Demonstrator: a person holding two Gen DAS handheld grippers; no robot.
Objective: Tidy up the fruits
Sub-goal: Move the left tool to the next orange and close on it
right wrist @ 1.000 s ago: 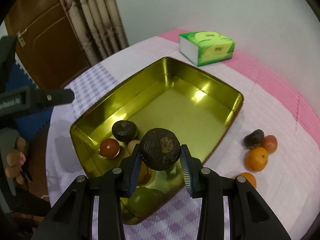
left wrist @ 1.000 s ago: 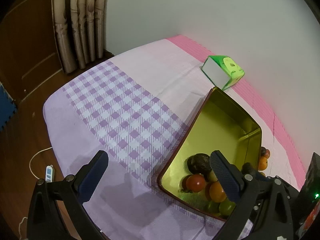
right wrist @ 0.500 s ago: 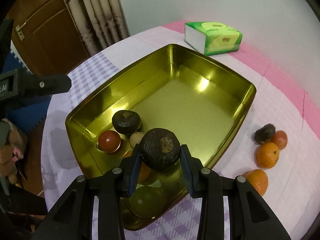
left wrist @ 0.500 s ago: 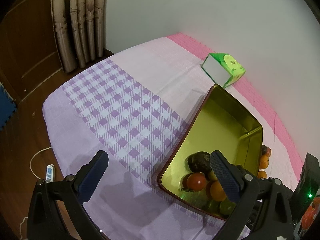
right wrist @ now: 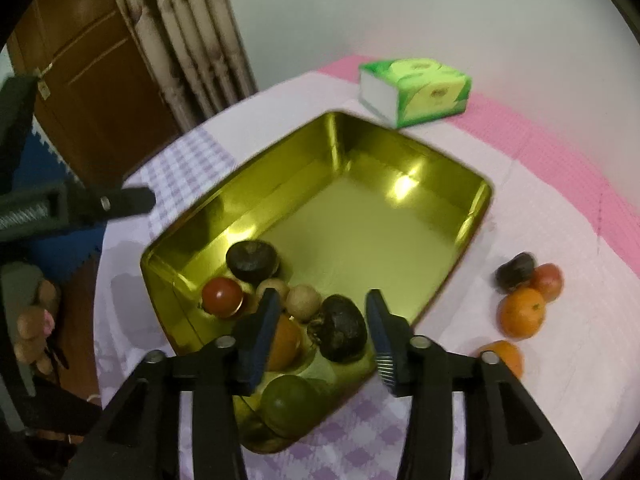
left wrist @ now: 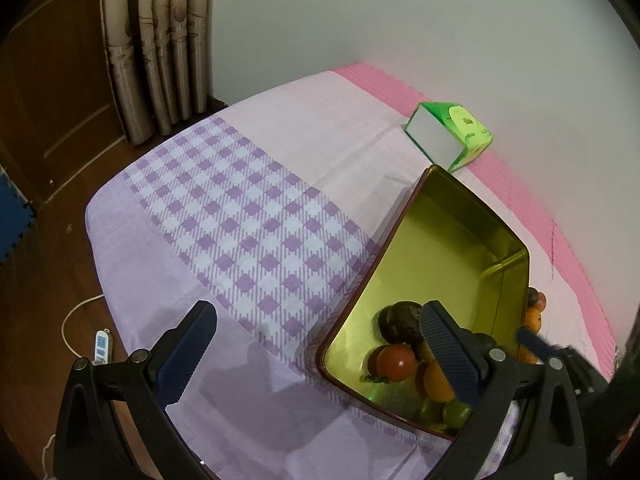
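Release under way at the right gripper (right wrist: 320, 320): jaws opening; the dark fruit (right wrist: 340, 328) that sat clamped between the pads a moment ago now lies loose in the gold tin (right wrist: 472, 216), clear of both pads, at the near end beside two pale round fruits (right wrist: 304, 302), a red tomato (right wrist: 222, 296), an orange fruit (right wrist: 284, 342) and a green one (right wrist: 286, 402); a second dark fruit (right wrist: 252, 256) sits further in. Judgement: this piece is delivered. Four fruits remain on the cloth right of the tin: a dark one (right wrist: 515, 267), a red one (right wrist: 548, 280), two oranges (right wrist: 522, 312); likely next. Left gripper (left wrist: 320, 344) hangs wide open, empty, over the tin's near corner.
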